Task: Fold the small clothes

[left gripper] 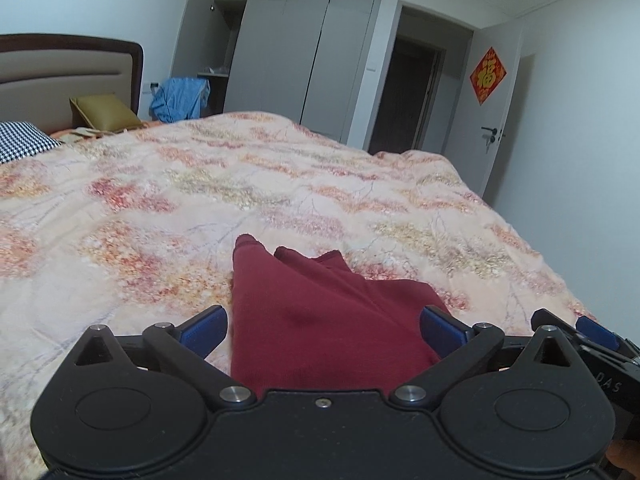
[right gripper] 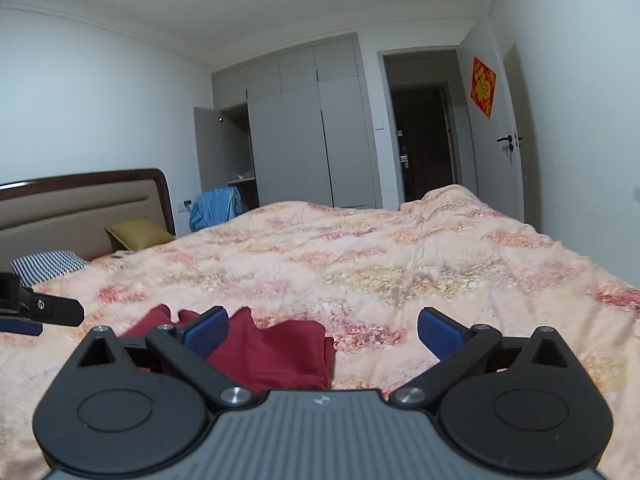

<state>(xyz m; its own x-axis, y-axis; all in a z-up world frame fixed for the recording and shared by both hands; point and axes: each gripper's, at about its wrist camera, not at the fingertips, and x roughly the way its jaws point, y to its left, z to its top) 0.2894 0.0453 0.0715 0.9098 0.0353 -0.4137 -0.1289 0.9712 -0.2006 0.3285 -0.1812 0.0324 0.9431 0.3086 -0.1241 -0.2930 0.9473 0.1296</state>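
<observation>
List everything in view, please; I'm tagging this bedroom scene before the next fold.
garment: one, dark red, folded on the bedspread near the grippers
bedspread: one, peach floral, covering the bed
headboard: one, beige with brown frame, far left
cushion: one, olive, by the headboard
checked pillow: one, black-and-white, far left
blue cloth: one, beyond the bed
wardrobe: one, grey, one door open
wall decoration: one, red and gold
left gripper: black, blue pads, open
right gripper: black, blue pads, open
</observation>
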